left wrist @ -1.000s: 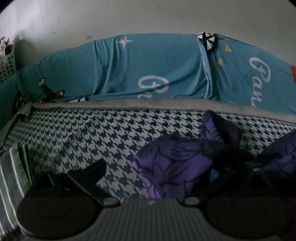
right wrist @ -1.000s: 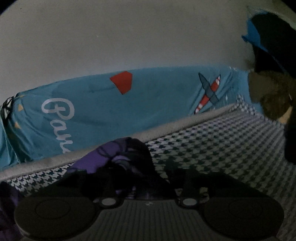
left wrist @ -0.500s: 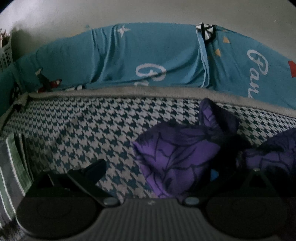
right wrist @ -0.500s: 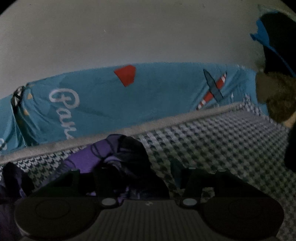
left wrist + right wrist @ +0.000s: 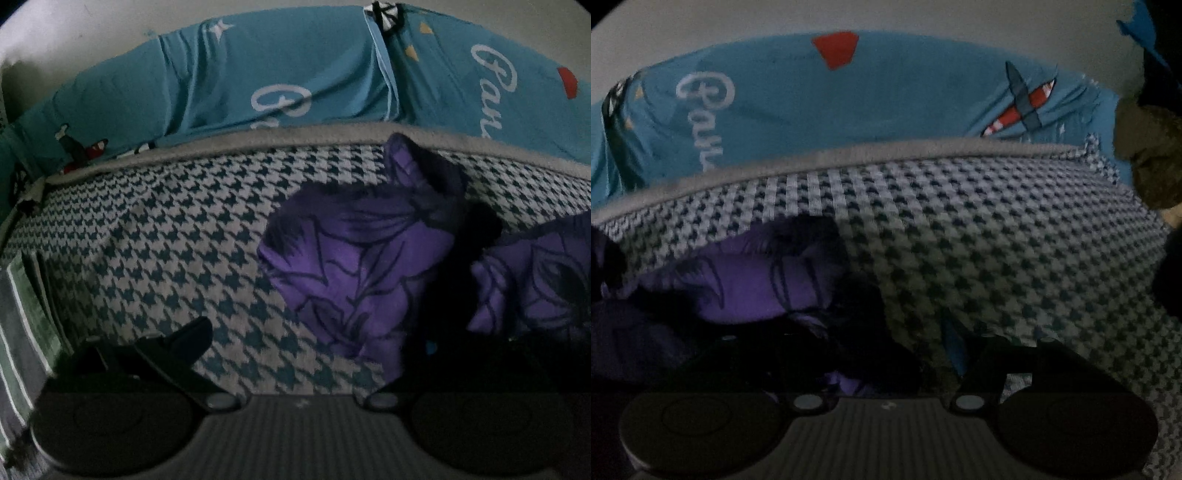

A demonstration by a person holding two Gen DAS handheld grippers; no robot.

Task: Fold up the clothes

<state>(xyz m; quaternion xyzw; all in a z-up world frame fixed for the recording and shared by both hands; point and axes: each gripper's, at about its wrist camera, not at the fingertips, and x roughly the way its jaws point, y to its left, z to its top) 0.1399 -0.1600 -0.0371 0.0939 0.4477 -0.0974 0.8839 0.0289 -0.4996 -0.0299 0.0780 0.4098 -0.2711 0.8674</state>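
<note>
My left tongs point(image 5: 306, 343) stand open over the houndstooth bed point(image 5: 155, 258); my right tongs point(image 5: 886, 350) have just been opening, the purple garment point(image 5: 750, 284) lying loose between them.

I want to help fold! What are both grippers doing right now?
Left gripper: open, holding nothing.
Right gripper: open, just been opening, purple garment loose between its jaws.
</note>
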